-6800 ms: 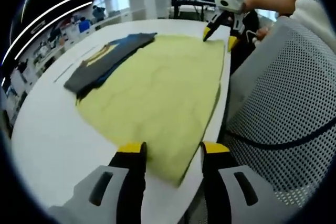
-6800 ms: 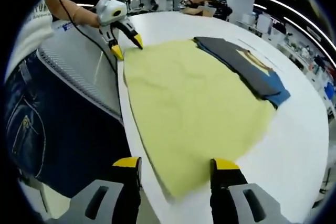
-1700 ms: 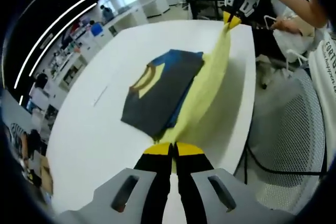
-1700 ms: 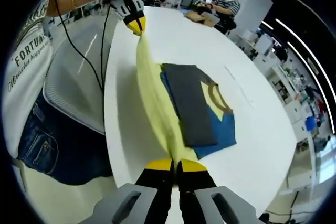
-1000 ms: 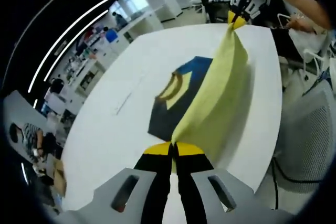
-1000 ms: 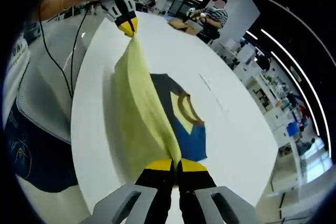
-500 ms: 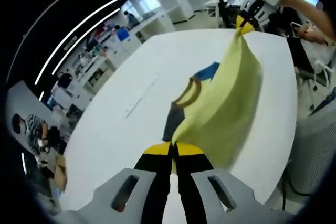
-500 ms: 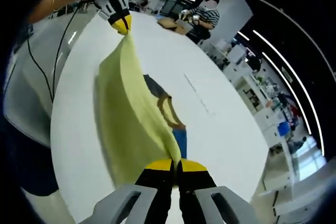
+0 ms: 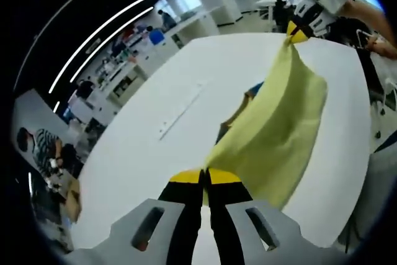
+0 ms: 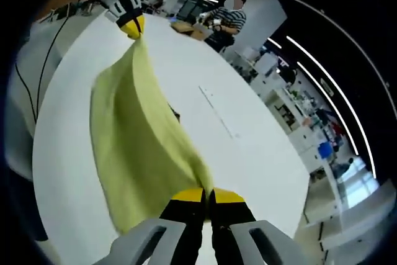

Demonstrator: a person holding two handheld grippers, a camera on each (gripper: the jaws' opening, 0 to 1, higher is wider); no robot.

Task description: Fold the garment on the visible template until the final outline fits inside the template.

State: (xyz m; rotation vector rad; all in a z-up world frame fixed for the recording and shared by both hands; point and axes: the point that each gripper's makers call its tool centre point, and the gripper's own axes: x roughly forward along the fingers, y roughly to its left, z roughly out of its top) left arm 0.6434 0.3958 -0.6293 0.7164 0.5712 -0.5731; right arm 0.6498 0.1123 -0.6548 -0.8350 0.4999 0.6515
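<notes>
- Yellow-green cloth [image 9: 273,134] is held up off the white table [image 9: 155,153], stretched betw. the two grippers; it hangs as a sagging sheet over the table's middle.
- Folded garment [image 9: 240,107], dark w/ blue and a tan neckline, lies on the table behind the cloth; a sliver is seen past the cloth's edge in left gripper view. In right gripper view only a dark speck [image 10: 176,116] is seen at the cloth's edge.
- Left gripper [image 9: 205,179]: jaws pressed together, one cloth corner pinched at the tips.
- Right gripper [image 10: 207,199]: jaws likewise closed on the opposite corner.
- Each gripper is also seen far off in the other's view, clamped on the cloth's far corner.
- Right gripper view: a seated person in a striped top [image 10: 222,20] beyond the table.
- Left gripper view: a thin strip [image 9: 182,110] lying on the table.
</notes>
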